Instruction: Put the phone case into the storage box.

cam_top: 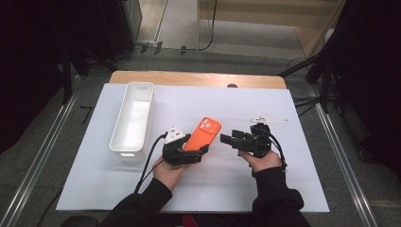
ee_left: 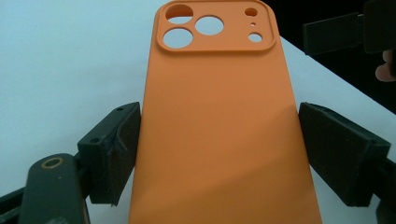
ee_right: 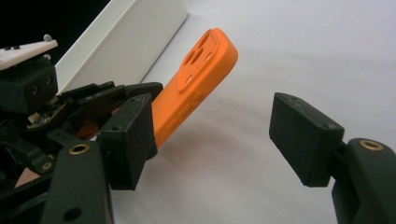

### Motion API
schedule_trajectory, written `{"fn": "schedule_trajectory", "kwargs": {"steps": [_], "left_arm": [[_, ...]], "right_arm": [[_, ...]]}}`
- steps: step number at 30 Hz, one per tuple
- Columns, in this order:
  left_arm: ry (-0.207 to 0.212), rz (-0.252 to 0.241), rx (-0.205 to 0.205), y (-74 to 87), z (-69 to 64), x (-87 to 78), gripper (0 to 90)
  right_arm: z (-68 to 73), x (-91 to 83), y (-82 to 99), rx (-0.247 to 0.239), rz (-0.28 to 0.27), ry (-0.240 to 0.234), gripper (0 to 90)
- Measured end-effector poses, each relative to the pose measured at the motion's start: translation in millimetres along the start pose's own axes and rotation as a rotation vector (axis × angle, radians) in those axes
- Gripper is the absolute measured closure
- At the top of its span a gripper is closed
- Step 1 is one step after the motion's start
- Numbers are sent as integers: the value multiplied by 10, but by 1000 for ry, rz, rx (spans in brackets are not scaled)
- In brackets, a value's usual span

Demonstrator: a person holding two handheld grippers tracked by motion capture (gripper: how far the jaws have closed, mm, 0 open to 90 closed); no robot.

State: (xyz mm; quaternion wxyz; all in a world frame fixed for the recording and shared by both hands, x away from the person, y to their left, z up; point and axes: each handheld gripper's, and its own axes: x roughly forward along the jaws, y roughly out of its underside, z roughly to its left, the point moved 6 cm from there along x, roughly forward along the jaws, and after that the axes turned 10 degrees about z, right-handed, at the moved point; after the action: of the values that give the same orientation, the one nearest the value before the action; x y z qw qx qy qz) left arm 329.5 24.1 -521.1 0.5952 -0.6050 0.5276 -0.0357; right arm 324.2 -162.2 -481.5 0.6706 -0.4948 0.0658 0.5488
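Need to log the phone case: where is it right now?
The orange phone case sits mid-table in the high view, clamped in the left hand-held gripper, right of the white bin.

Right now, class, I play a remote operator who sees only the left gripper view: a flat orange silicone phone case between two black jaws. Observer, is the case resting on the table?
Observer: No. In the right gripper view the orange phone case slants up off the white table sheet, camera end highest.
Operator: What lies beyond it?
Observer: A long white plastic bin lies to the left of the left gripper in the high view.
Operator: And the other gripper?
Observer: The right gripper points toward the case from the right, jaws wide apart with nothing between them.
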Motion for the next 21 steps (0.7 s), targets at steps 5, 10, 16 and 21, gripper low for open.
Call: {"fn": "schedule_trajectory", "kwargs": {"steps": [5, 10, 16, 21], "left_arm": [[2, -7, 20, -49, -5, 21, 165], [5, -6, 22, -64, 0, 24, 165], [-2, -11, 15, -60, 7, 34, 165], [-6, -18, 16, -58, -4, 34, 165]], "right_arm": [[5, 50, -53, 4, 0, -1, 296], [-7, 87, -101, 13, -3, -8, 302], [-14, 116, -166, 33, -9, -27, 311], [-12, 138, -197, 44, -9, -31, 313]]}}
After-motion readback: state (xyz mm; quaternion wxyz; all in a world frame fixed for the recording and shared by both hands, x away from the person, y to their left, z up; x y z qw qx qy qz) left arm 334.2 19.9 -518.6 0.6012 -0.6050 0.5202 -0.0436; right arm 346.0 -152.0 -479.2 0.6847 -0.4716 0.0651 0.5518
